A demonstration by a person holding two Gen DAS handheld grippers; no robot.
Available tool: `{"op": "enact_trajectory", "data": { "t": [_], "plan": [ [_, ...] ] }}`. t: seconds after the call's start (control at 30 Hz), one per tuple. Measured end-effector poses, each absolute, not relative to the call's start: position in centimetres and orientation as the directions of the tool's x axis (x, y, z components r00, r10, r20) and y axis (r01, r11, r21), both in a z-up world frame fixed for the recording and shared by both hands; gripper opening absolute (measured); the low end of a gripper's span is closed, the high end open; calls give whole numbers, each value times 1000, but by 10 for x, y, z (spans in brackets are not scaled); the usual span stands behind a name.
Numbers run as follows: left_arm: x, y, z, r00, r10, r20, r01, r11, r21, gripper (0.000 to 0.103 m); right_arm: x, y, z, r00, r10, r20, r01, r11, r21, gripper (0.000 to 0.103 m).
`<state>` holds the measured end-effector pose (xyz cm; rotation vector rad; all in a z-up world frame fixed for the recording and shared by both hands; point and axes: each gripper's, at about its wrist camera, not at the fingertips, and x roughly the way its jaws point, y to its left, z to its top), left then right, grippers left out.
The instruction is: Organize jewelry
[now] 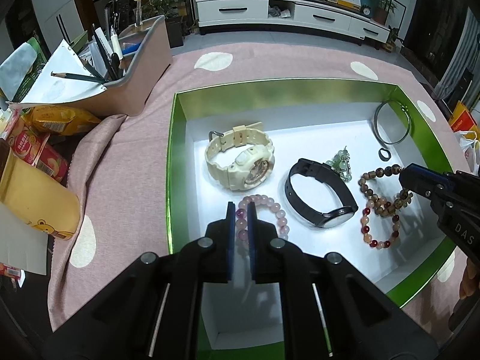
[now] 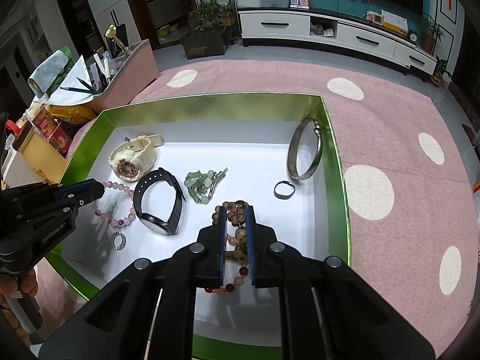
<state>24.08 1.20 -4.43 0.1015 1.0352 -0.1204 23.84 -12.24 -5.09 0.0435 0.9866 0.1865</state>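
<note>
A green box (image 1: 177,138) with a white floor holds the jewelry. My left gripper (image 1: 241,207) is shut on the pink bead bracelet (image 1: 277,213), near the box's left wall; it also shows in the right wrist view (image 2: 99,190). My right gripper (image 2: 237,210) is shut on the brown wooden bead bracelet (image 2: 237,214), which overlaps a red and peach bead bracelet (image 1: 381,234). Also in the box are a cream watch (image 1: 240,162), a black watch (image 1: 318,198), a green bead piece (image 2: 202,186), a silver bangle (image 2: 304,153), a small dark ring (image 2: 284,190) and a small sparkly ring (image 2: 118,241).
The box sits on a pink cloth with white dots (image 2: 390,150). A pink-grey organizer with pens and pencils (image 1: 126,69) stands at the far left, with snack packets (image 1: 45,138) and a yellow carton (image 1: 33,198) beside it.
</note>
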Motion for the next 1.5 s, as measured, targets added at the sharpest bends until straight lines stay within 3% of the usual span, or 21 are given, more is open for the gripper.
{"op": "enact_trajectory", "data": {
  "t": [0.47,0.8,0.93,1.03,1.2,1.3,1.5],
  "plan": [
    [242,10,-45,492,-36,-870,143,989,40,8,236,-123,-52,527,173,-832,-131,984,122,14],
    [227,7,-21,528,-47,-848,143,989,34,54,216,-125,-23,589,165,-791,-142,985,100,19],
    [217,6,2,558,-43,-829,139,989,42,79,203,-126,-4,616,161,-771,-144,985,91,41],
    [208,3,19,580,-44,-814,145,988,49,88,192,-125,12,640,148,-754,-144,987,72,54],
    [194,2,47,610,-30,-792,138,988,69,99,176,-127,38,661,134,-738,-139,989,56,86],
    [186,3,63,626,-20,-780,128,989,78,101,168,-127,53,660,126,-741,-141,989,43,102],
    [174,4,94,635,3,-773,95,992,82,101,163,-124,74,612,97,-785,-147,989,9,102]
  ]
}}
